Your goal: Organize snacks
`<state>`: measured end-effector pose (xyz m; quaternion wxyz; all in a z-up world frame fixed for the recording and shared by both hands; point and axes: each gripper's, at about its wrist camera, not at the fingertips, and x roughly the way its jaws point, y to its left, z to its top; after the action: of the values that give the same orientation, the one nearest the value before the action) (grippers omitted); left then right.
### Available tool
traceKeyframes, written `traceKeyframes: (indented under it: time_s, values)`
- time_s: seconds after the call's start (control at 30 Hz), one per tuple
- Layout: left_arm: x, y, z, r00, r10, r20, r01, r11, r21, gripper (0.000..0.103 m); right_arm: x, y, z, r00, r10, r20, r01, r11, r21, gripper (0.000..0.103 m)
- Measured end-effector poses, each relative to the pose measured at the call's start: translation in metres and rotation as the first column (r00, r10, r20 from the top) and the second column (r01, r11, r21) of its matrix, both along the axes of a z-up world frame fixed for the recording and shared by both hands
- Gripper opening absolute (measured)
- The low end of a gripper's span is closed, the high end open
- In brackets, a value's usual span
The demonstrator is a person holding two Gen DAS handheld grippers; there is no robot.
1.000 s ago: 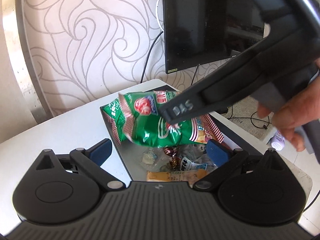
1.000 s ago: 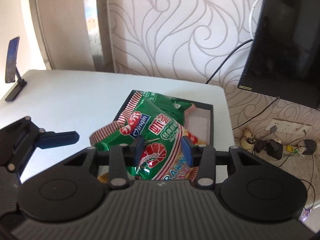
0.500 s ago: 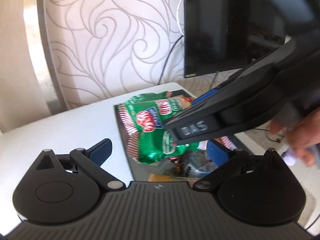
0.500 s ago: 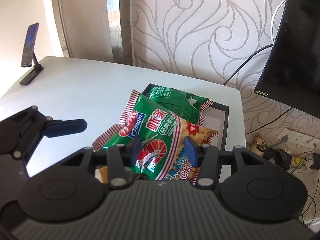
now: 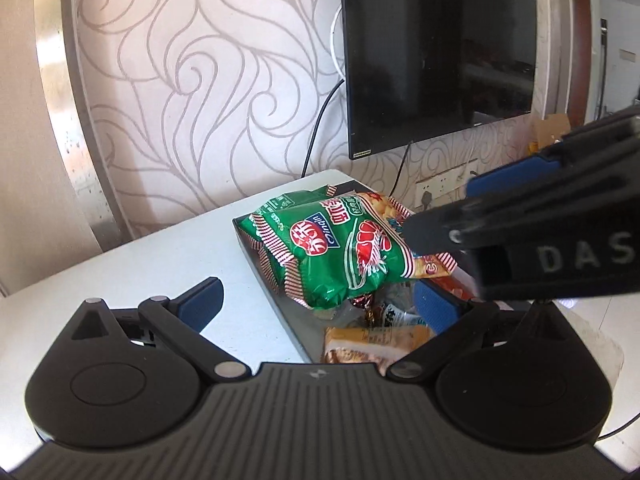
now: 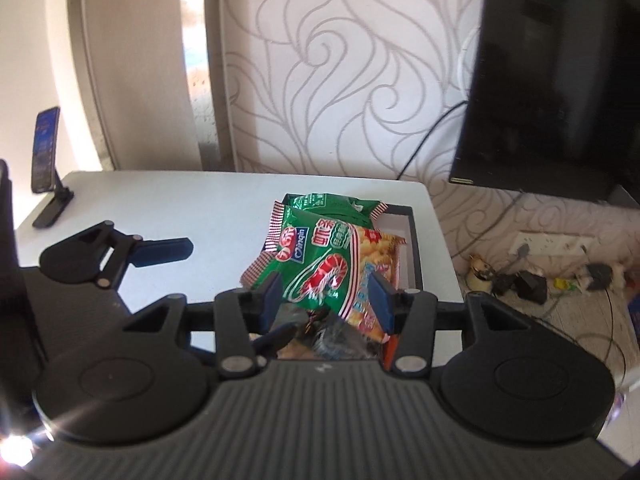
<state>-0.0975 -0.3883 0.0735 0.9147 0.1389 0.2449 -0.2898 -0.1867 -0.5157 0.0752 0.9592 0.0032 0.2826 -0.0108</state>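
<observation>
The right hand-held gripper (image 6: 325, 295) is clamped on the green prawn cracker bag (image 6: 320, 268), with its blue pads (image 6: 378, 298) pressed on the crinkly lower end of the bag. The bag is held up above the dark box (image 6: 412, 240), which sits on the white counter (image 6: 200, 200) straight ahead of this gripper. A second green bag (image 6: 332, 204) is seen behind the first one, partly hidden by it. Below the held bag, small shiny wrapped snacks (image 5: 384, 312) and a flat orange packet (image 5: 372, 338) are piled in the box; many are covered and hard to tell apart.

The left hand-held gripper (image 5: 316, 304) is held wide apart with nothing between its blue pads (image 5: 202, 302). The box edge (image 5: 276, 300) lies between its fingers, just ahead. The right gripper's black body is seen to its right, cut off by the picture edge, with the letters "DAS" on it.

A phone on a stand (image 6: 46, 160) stands far to the left on the counter. A black screen (image 5: 436, 52) hangs on the swirly wallpaper (image 5: 220, 100) beyond.
</observation>
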Motion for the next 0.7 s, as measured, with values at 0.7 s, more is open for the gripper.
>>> traceKeyframes:
  time_s: [0.7]
  values:
    - [-0.105,0.076,0.018,0.993,-0.121,-0.015,0.12,0.99,-0.077,0.103,-0.177,0.087,0.011,0.947,-0.315,0.068,0.31,0.948,0.076,0.057]
